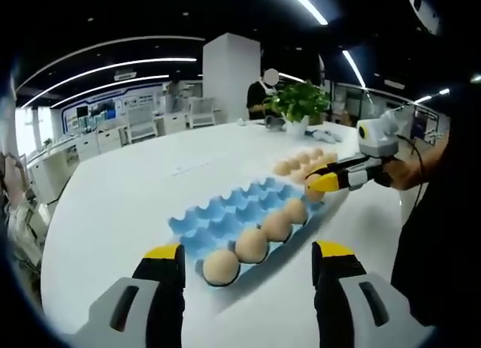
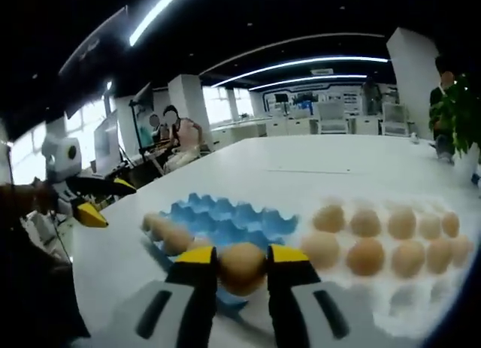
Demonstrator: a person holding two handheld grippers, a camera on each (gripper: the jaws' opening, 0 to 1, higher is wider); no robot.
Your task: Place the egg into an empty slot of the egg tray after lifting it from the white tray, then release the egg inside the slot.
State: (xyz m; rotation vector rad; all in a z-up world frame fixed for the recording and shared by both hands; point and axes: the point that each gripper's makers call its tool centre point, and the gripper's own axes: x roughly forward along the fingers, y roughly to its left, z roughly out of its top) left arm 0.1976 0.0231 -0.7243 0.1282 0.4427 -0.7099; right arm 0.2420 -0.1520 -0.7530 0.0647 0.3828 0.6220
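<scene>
Right tongs (image 2: 241, 267) clenched on egg (image 2: 242, 267) above blue tray (image 2: 225, 216); left tongs (image 1: 249, 256) spread apart, hovering over counter (image 1: 120, 205) beside four eggs (image 1: 255, 239).

Left gripper (image 1: 248, 261) held low with jaws spread wide apart and nothing between them, right gripper (image 2: 242, 265) with jaws closed on an egg (image 2: 241, 267), a hand (image 1: 409, 171) gripping its rear

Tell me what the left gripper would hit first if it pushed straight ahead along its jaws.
Probably the nearest egg at the near end of the blue egg tray. It sits just ahead of the open left gripper, slightly off-centre between the jaws, though depth is hard to judge.
</scene>
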